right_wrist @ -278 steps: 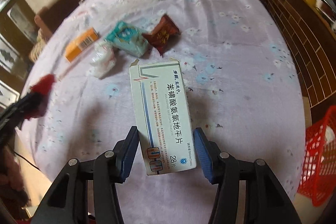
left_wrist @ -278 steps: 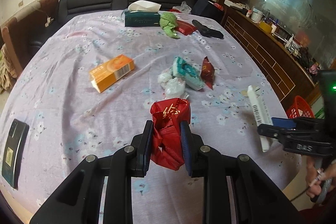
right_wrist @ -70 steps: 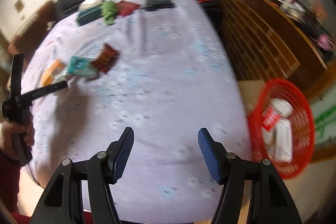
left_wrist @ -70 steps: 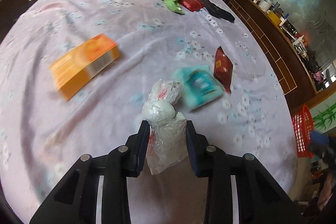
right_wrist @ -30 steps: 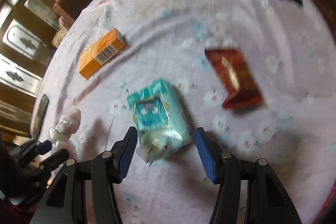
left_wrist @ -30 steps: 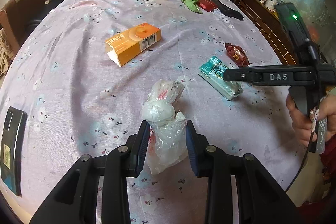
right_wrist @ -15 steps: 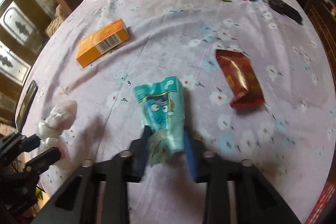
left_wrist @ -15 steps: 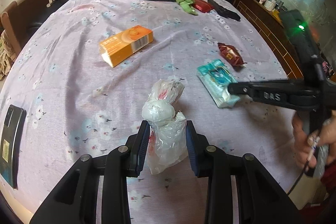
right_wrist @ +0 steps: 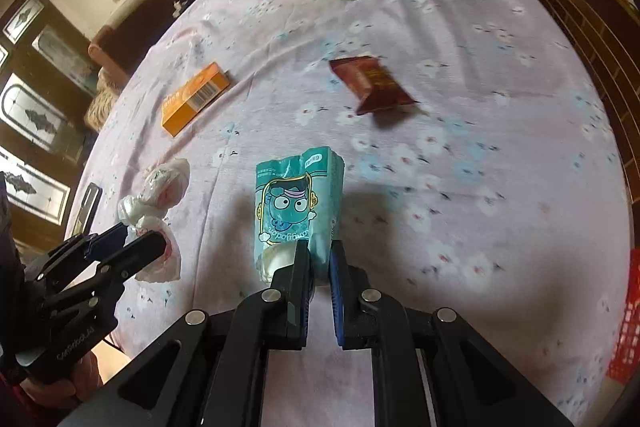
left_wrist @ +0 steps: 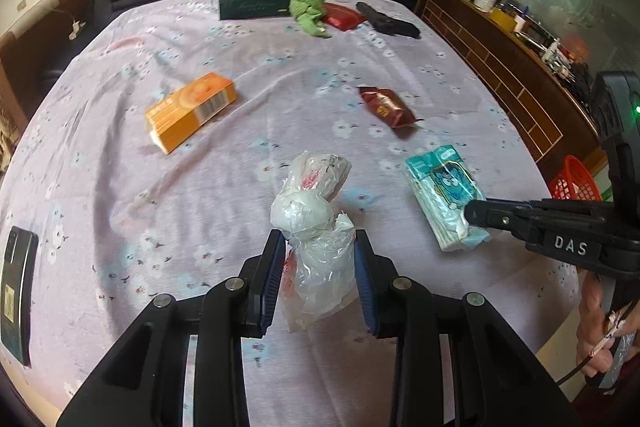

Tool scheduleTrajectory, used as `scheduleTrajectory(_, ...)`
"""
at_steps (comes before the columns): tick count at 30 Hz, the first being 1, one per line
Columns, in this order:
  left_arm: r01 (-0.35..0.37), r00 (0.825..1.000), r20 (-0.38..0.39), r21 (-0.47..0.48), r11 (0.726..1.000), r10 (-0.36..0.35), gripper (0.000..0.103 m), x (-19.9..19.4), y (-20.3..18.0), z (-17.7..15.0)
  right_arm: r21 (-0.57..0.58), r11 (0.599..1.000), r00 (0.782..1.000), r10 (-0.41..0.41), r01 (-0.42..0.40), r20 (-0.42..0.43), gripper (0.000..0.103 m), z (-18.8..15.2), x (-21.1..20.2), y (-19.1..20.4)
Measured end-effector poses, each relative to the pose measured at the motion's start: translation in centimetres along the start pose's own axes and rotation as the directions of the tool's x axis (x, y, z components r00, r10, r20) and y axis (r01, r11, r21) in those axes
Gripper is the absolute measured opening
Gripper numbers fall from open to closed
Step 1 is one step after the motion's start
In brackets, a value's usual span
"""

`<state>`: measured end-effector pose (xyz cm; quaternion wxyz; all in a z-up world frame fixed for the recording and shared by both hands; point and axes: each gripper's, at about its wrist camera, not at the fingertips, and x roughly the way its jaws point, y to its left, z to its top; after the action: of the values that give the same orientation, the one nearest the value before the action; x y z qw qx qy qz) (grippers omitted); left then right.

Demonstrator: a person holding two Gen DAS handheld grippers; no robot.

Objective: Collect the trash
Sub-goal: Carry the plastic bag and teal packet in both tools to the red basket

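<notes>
Judging the teal tissue pack (right_wrist: pixel 298 205) soft and light, we have the right gripper (right_wrist: pixel 319 267) jaws clamped on its near end, above the tabletop (right_wrist: pixel 460 155) near the red basket (left_wrist: pixel 574 183); the left gripper (left_wrist: pixel 318 267) pinches the flimsy plastic bag (left_wrist: pixel 314 227).

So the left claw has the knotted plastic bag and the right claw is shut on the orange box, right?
Not quite. The right claw is shut on the teal cartoon tissue pack, as the right wrist view shows; the orange box lies untouched on the cloth. The left claw does hold the knotted plastic bag.

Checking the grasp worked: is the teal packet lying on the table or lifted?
Lifted: the right gripper pinches the teal packet's near end, its shadow falling on the cloth.
</notes>
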<state>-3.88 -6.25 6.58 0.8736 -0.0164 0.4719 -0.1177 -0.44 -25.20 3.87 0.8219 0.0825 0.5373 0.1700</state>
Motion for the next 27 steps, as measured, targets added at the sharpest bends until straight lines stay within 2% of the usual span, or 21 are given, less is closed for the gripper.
scheduleTrajectory(11, 0.036, 0.999, 0.033, 0.097, 0.995, -0.039, 0.032, -0.9, -4.8, 0.9, 0.068, 0.997, 0.997, -0.049, 0.044, 0.066, 0.009, -3.0, -4.5, -2.9)
scheduleTrajectory(27, 0.063, 0.996, 0.048, 0.26, 0.964, -0.078, 0.032, -1.4, -12.0, 1.8, 0.197, 0.978, 0.982, -0.106, 0.075, 0.154, 0.01, -5.6, -10.2, -8.2)
